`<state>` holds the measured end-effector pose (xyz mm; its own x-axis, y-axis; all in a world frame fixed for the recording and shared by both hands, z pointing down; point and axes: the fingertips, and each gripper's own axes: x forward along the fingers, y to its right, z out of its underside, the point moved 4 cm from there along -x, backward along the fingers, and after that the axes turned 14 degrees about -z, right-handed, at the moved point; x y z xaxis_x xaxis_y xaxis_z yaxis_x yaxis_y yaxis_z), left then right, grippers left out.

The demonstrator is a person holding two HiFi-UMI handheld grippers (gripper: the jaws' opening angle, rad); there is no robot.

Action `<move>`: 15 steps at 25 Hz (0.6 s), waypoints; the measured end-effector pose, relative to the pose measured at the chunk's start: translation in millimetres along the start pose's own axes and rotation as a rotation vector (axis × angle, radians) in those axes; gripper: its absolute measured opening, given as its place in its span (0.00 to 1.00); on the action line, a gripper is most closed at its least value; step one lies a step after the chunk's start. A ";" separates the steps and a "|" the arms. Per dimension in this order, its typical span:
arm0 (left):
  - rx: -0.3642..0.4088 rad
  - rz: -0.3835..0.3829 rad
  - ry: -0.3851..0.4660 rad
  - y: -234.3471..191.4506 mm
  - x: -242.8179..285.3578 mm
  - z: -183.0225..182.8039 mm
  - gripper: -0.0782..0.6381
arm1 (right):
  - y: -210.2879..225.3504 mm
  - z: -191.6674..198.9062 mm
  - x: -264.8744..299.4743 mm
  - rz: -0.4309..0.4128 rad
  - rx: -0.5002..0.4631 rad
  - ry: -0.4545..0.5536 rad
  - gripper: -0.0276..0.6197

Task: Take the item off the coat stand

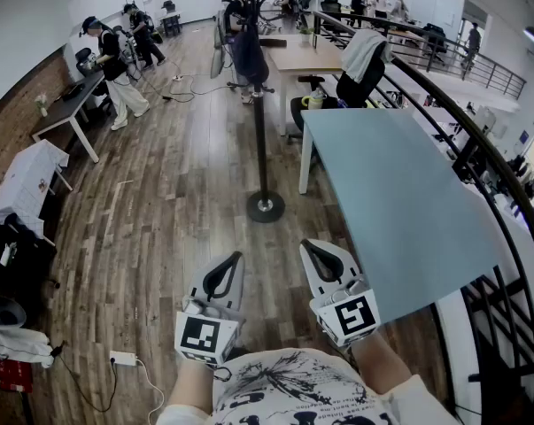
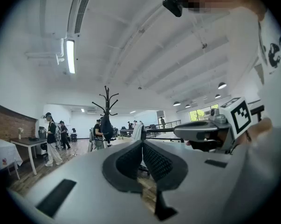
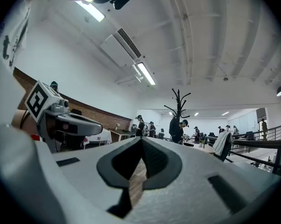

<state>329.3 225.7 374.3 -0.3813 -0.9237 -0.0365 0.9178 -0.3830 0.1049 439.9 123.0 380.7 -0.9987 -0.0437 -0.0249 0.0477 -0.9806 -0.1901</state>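
Note:
A black coat stand [image 1: 259,131] rises from a round base [image 1: 266,206] on the wooden floor ahead of me. A dark bag-like item [image 1: 247,56] hangs from its upper hooks. In the head view my left gripper [image 1: 224,277] and right gripper [image 1: 324,259] are side by side, low and well short of the stand's base. Both are shut with nothing between the jaws. The left gripper view shows the stand [image 2: 107,101] and the hanging item [image 2: 106,127] far off beyond its shut gripper [image 2: 142,143]. The right gripper view also has the stand [image 3: 178,101] and item [image 3: 174,127] in the distance past its gripper [image 3: 141,140].
A light blue table [image 1: 399,202] stands close on the right, with a black railing [image 1: 479,158] behind it. A chair draped with a white cloth [image 1: 366,56] is past the table. Tables line the left wall [image 1: 67,104], where people [image 1: 116,73] stand. A power strip [image 1: 123,359] lies at lower left.

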 end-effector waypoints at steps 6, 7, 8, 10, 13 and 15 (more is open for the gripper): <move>-0.003 -0.009 -0.006 -0.6 4.9 2.6 0.12 | 7.6 2.5 -1.7 0.008 -0.032 0.003 0.03; -0.004 -0.007 -0.008 -0.5 6.2 1.9 0.12 | 8.6 3.3 -1.3 0.009 -0.026 0.000 0.03; -0.006 -0.001 -0.010 -0.2 7.4 3.4 0.12 | 9.5 4.4 -0.6 0.010 -0.019 -0.002 0.03; -0.010 0.013 -0.016 0.3 10.0 9.8 0.12 | 11.3 7.2 1.3 0.006 -0.007 -0.004 0.03; -0.004 0.023 -0.017 1.2 16.3 17.0 0.12 | 13.6 13.0 5.5 -0.021 0.027 -0.005 0.03; -0.008 0.023 -0.039 1.9 20.0 17.0 0.12 | 16.8 18.5 9.0 -0.022 0.045 -0.015 0.03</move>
<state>321.5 206.6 390.6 -0.3639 -0.9314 0.0048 0.9272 -0.3617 0.0976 431.4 102.7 395.4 -0.9997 -0.0241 -0.0068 0.0249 -0.9890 -0.1459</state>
